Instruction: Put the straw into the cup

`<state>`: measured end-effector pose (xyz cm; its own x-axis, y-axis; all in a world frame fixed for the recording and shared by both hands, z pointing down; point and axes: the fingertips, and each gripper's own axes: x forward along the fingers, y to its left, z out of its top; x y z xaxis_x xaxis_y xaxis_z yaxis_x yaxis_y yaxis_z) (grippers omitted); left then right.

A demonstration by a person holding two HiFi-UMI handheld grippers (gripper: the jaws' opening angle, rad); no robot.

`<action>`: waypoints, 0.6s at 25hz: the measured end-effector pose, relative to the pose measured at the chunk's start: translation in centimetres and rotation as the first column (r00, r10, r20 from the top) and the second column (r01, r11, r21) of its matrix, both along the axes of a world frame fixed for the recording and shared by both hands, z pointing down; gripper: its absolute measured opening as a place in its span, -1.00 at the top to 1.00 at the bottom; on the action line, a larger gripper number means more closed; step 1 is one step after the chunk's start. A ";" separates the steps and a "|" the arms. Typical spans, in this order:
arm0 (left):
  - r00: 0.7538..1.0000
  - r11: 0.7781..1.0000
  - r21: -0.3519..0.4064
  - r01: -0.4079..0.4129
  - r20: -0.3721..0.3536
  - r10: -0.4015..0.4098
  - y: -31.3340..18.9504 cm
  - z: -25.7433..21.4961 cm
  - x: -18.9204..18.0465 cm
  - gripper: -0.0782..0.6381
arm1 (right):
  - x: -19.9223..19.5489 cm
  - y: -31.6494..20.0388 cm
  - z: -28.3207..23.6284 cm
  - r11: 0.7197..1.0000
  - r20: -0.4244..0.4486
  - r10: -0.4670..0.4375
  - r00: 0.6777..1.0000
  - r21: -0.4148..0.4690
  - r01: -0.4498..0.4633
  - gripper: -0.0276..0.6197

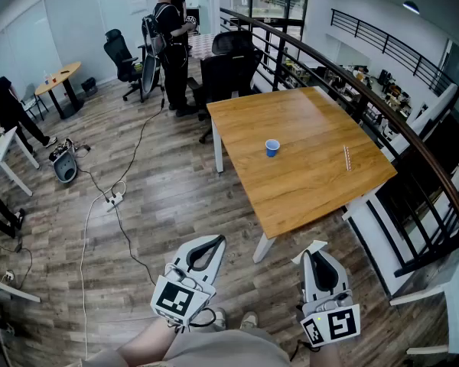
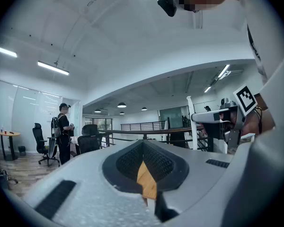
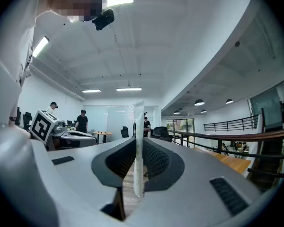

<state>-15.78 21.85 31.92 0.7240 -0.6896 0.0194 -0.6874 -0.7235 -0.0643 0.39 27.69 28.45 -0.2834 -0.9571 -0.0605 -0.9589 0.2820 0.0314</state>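
Note:
A small blue cup [image 1: 271, 148] stands upright near the middle of the wooden table [image 1: 306, 182]. A thin pale straw [image 1: 347, 157] lies flat on the table to the cup's right, apart from it. Both grippers hang low over the floor, well short of the table's near corner. My left gripper [image 1: 216, 240] [image 2: 143, 143] has its jaws together with nothing between them. My right gripper [image 1: 314, 252] [image 3: 138, 138] is shut on a thin white paper strip [image 3: 138, 155], which sticks up past the fingertips.
A black railing [image 1: 367, 90] curves along the table's far and right sides. White desks [image 1: 413, 281] stand at the lower right. Cables and a power strip [image 1: 115, 199] lie on the wood floor on the left. Office chairs [image 1: 229, 67] and a standing person [image 1: 168, 37] are behind the table.

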 end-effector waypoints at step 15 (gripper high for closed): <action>0.999 1.000 0.010 -0.023 0.035 0.022 0.9 0.2 2.3 0.74 | 1.8 1.2 -0.2 1.000 0.030 -0.011 0.999 0.021 0.010 0.76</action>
<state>-13.47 22.75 32.11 0.7384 -0.6733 0.0377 -0.6680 -0.7380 -0.0954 2.17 28.85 28.27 -0.2913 -0.9525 -0.0888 -0.9565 0.2917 0.0084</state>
